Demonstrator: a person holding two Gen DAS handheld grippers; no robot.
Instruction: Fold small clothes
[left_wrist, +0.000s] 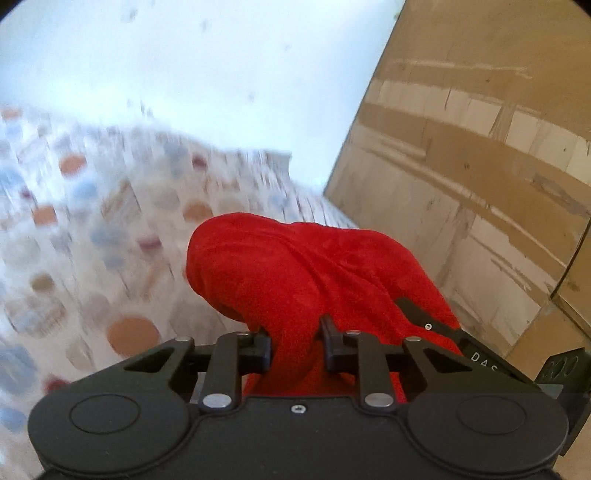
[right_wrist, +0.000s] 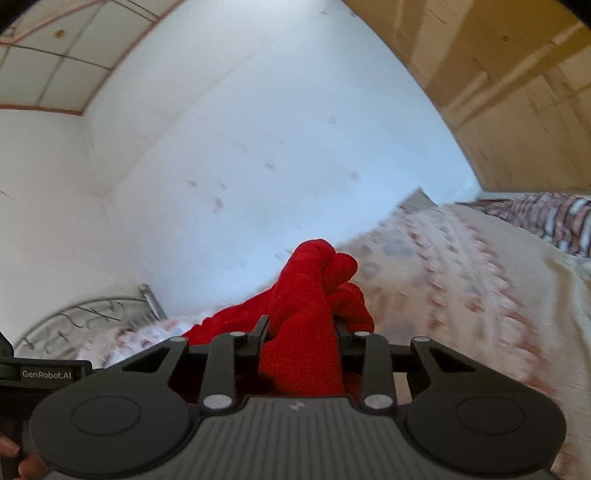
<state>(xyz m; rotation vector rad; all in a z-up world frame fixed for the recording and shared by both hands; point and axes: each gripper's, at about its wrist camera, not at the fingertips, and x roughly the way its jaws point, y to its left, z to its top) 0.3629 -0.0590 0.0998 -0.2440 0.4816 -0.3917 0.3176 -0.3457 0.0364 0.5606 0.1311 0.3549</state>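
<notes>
A white wall (right_wrist: 229, 129) fills the far side of both views, with a brown wooden wardrobe (left_wrist: 480, 147) to the right. Below them lies a bed (left_wrist: 92, 221) under a sheet printed with orange and blue spots; in the right wrist view its metal headboard (right_wrist: 85, 317) shows at the near left. The red cloth (left_wrist: 295, 266) is bunched and lifted above the bed, held at two places. The left claw (left_wrist: 295, 343) pinches one fold of it, and the right claw (right_wrist: 301, 339) pinches another, the fabric bulging out beyond the fingers.
</notes>
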